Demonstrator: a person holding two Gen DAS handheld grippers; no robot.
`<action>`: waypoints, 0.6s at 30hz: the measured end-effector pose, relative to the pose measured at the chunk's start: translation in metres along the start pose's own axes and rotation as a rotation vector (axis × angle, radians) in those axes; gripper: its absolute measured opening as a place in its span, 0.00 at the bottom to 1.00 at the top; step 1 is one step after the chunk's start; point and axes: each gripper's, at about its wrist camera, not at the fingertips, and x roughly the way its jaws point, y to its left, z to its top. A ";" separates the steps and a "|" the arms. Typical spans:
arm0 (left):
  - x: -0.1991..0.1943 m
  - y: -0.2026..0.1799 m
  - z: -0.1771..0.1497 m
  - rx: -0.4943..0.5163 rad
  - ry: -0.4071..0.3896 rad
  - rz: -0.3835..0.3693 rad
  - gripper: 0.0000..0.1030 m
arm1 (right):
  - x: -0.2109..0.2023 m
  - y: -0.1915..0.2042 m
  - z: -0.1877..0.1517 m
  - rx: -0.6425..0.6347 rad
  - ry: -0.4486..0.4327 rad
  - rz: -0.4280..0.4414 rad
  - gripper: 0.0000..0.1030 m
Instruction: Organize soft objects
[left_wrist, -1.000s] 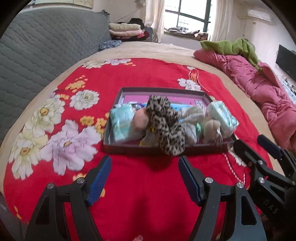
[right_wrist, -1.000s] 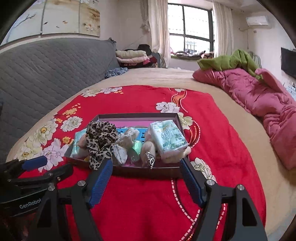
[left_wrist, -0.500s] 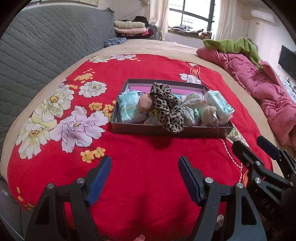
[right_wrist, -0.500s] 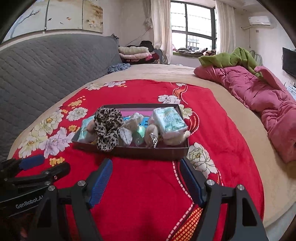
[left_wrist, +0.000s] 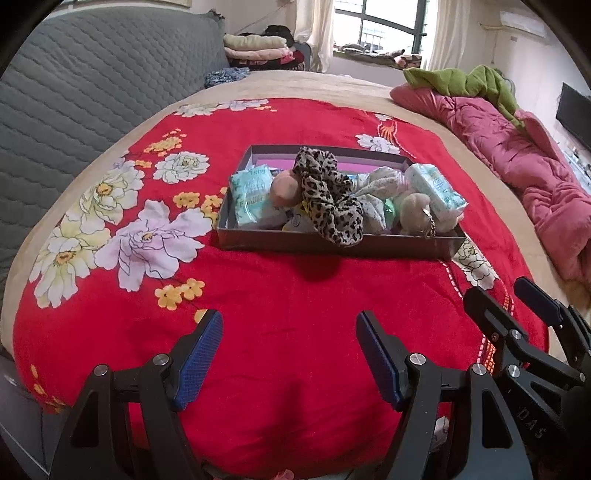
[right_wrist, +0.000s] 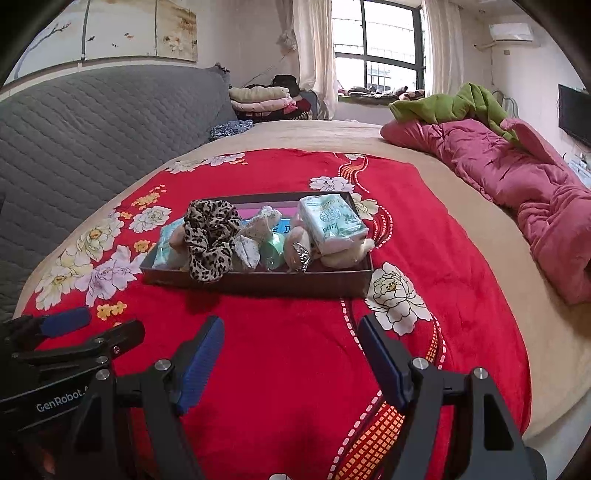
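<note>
A shallow dark box (left_wrist: 332, 243) (right_wrist: 258, 282) sits on the red flowered blanket (left_wrist: 288, 295), filled with soft items. A leopard-print scrunchie (left_wrist: 328, 199) (right_wrist: 208, 236) drapes over its near wall. Two tissue packs lie inside, one at the left end (left_wrist: 251, 197) and one at the right end (left_wrist: 436, 188) (right_wrist: 332, 223), with small plush pieces and pale cloth bits between. My left gripper (left_wrist: 288, 332) hangs open over bare blanket, well short of the box. My right gripper (right_wrist: 290, 336) is open too, also short of the box, and nothing is held.
A grey quilted headboard (left_wrist: 74, 85) runs along the left. A rumpled pink quilt (right_wrist: 517, 177) with a green cloth (right_wrist: 461, 103) on it lies at the right. Folded clothes (right_wrist: 258, 99) are stacked by the window. The blanket's near edge drops off below the grippers.
Both grippers have drawn back from the box, which now looks smaller and farther. Both stay open and the box's contents have not moved.
</note>
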 end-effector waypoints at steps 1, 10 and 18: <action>0.001 0.000 -0.001 -0.001 0.002 0.004 0.73 | 0.001 0.001 0.000 -0.001 0.002 0.001 0.72; 0.008 0.002 -0.002 0.001 0.014 0.019 0.73 | 0.009 -0.002 -0.005 0.013 0.033 0.007 0.72; 0.009 0.001 -0.002 0.003 0.016 0.019 0.73 | 0.012 -0.006 -0.007 0.033 0.050 0.013 0.72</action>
